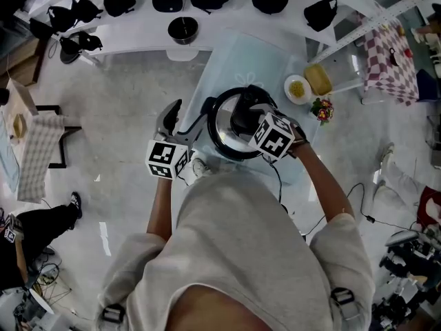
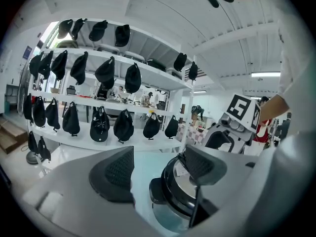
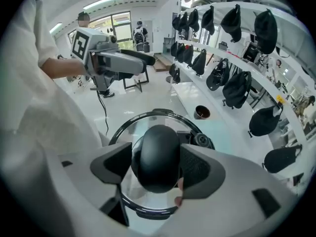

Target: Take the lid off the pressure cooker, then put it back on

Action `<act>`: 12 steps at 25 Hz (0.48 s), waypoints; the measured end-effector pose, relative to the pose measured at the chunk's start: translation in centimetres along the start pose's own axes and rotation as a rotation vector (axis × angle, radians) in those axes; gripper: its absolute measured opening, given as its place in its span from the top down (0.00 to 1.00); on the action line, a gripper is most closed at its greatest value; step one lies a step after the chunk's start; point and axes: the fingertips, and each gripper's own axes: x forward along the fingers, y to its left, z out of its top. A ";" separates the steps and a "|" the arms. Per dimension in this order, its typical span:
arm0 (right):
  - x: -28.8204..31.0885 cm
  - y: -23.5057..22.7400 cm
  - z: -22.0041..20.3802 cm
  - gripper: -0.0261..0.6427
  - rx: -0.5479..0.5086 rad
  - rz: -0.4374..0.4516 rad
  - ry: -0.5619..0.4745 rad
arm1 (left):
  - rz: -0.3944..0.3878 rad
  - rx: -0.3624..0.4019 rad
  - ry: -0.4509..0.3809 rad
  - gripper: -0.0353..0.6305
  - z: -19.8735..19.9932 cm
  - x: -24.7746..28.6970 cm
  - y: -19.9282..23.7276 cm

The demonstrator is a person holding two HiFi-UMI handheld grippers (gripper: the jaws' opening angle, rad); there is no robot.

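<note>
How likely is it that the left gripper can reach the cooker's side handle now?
Probably yes: the left gripper is open, the side handle lies just ahead with nothing between; the right gripper is on the lid knob.

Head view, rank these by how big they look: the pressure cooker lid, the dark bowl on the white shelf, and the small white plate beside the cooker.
1. Largest by far: the pressure cooker lid.
2. Tied: the dark bowl and the small white plate look about the same size, too close to rank.
</note>
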 end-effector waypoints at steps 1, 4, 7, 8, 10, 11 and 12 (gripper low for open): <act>-0.1 0.0 0.0 0.51 0.005 -0.007 -0.010 | -0.001 0.002 -0.001 0.45 0.0 0.0 -0.1; -0.9 -0.3 0.5 0.53 0.030 -0.042 -0.071 | 0.004 0.009 -0.002 0.45 0.3 -0.2 -0.2; -2.2 -1.2 1.2 0.59 0.095 -0.113 -0.187 | 0.016 0.017 -0.003 0.45 0.5 -0.5 0.0; -2.7 -1.7 1.5 0.61 0.133 -0.144 -0.238 | 0.020 0.020 -0.002 0.45 0.6 -0.5 0.0; -4.2 -2.7 2.0 0.66 0.235 -0.209 -0.368 | 0.027 0.026 -0.002 0.45 0.8 -0.6 0.0; -5.1 -3.2 2.4 0.68 0.287 -0.238 -0.435 | 0.031 0.029 -0.002 0.45 0.9 -0.6 0.0; -6.0 -3.6 2.7 0.70 0.329 -0.267 -0.497 | 0.035 0.033 -0.001 0.45 1.1 -0.7 0.1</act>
